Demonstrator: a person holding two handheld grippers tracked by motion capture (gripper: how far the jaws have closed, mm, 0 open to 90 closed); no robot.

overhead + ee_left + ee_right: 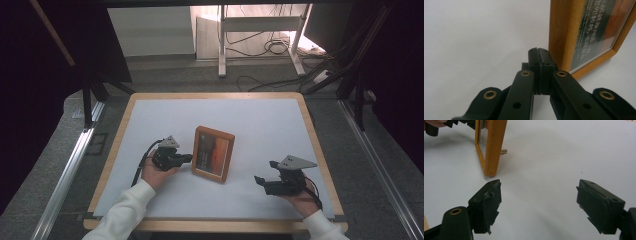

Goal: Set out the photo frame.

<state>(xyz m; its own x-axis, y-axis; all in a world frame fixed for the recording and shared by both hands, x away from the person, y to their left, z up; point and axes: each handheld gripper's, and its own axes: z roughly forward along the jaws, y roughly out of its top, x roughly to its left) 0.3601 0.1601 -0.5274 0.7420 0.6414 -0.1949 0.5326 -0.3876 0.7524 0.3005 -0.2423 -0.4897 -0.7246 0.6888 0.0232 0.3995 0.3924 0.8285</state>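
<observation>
A wooden picture frame (pixel 213 153) with a dark orange print stands propped upright on the white mat, near the middle of the table. My left gripper (pixel 189 157) lies just left of it, jaws pressed together with nothing between them. In the left gripper view the shut tips (pixel 539 53) sit beside the frame's wooden edge (pixel 564 32); whether they touch it I cannot tell. My right gripper (pixel 265 171) rests to the frame's right, apart from it, jaws wide open and empty. In the right gripper view (pixel 537 192) the frame (pixel 491 147) stands farther off at upper left.
The white mat (pixel 260 125) covers a table with a wooden rim (pixel 320 150). A small peg (pixel 504 151) sticks out behind the frame. Metal rails (pixel 70 170) run along both sides. Beyond the far edge are a white stand (pixel 222 45) and floor cables (pixel 265 47).
</observation>
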